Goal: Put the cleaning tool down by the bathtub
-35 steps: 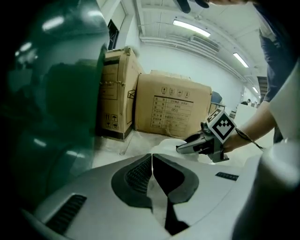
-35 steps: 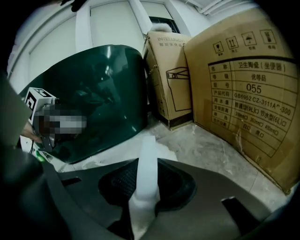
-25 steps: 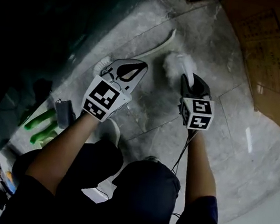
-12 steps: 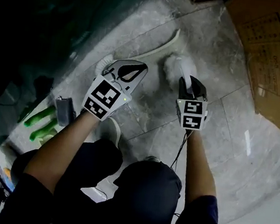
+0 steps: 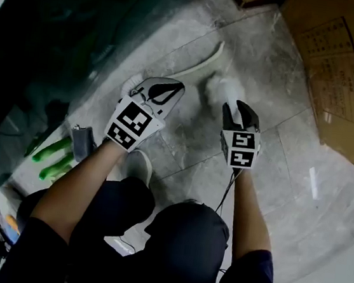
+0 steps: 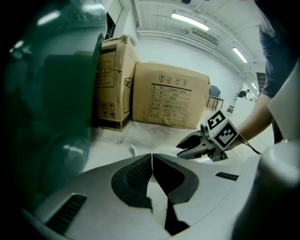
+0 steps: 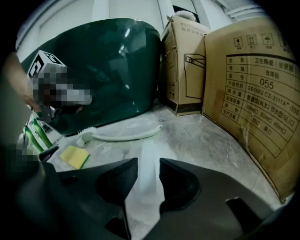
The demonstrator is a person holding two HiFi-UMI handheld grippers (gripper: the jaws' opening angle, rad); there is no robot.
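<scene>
The cleaning tool [image 5: 219,87] has a white fluffy head and a pale handle [image 7: 147,164], and it is blurred. Its handle runs between the jaws of my right gripper [image 5: 235,108] [image 7: 149,161]. Those jaws have just been opening and stand apart, with a gap on each side of the handle. The head is low over the grey floor, a little way from the dark green bathtub [image 5: 57,20] [image 7: 103,70]. My left gripper [image 5: 171,87] [image 6: 152,155] is shut with nothing in it, just left of the right one.
A long white brush [image 5: 196,63] [image 7: 119,136] with a curved handle lies on the floor along the tub. A yellow sponge [image 7: 75,156] and green bottles [image 5: 50,157] are near the tub's foot. Cardboard boxes [image 5: 346,69] [image 7: 253,93] stand to the right.
The right gripper's jaws have spread apart around the tool's handle. The fluffy head has shifted slightly left and gone blurred. The left gripper has stayed where it was.
</scene>
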